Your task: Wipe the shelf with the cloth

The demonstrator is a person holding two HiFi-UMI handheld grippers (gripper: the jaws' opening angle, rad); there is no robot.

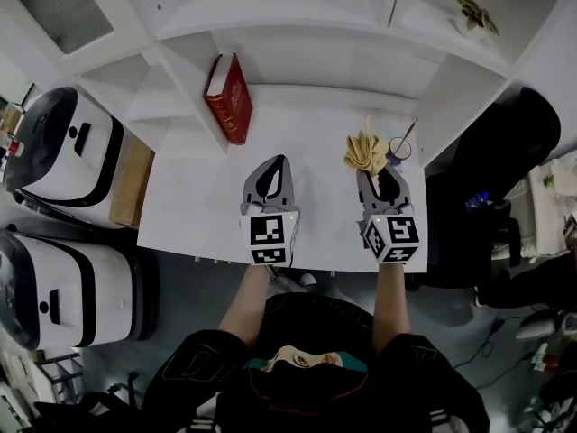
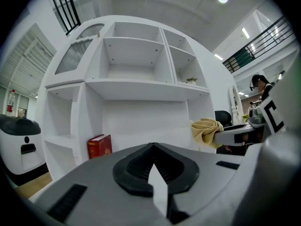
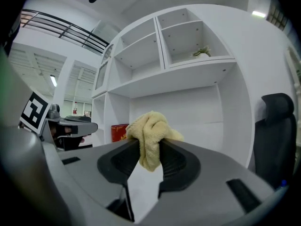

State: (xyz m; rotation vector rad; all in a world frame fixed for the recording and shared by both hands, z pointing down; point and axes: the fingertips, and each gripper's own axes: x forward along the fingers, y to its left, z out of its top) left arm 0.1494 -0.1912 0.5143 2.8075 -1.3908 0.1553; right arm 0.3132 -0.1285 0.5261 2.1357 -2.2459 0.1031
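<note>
A bunched yellow cloth [image 1: 365, 152] [image 3: 149, 134] is pinched in my right gripper [image 1: 372, 177] [image 3: 149, 147], whose jaws are shut on it over the right part of the white shelf surface [image 1: 297, 124]. The same cloth [image 2: 206, 130] shows at the right of the left gripper view. My left gripper [image 1: 272, 171] [image 2: 153, 147] is shut with nothing in it, hovering over the middle of the surface, level with the right one. The white shelf unit [image 2: 136, 84] [image 3: 188, 69] stands ahead, with open compartments above.
A red book [image 1: 230, 97] [image 2: 99, 146] [image 3: 119, 132] leans upright at the left of the shelf bay. A small dark cup with a stick [image 1: 399, 147] sits beyond the cloth. A small plant [image 1: 476, 13] rests on an upper shelf. White machines [image 1: 63, 152] stand on the floor at left.
</note>
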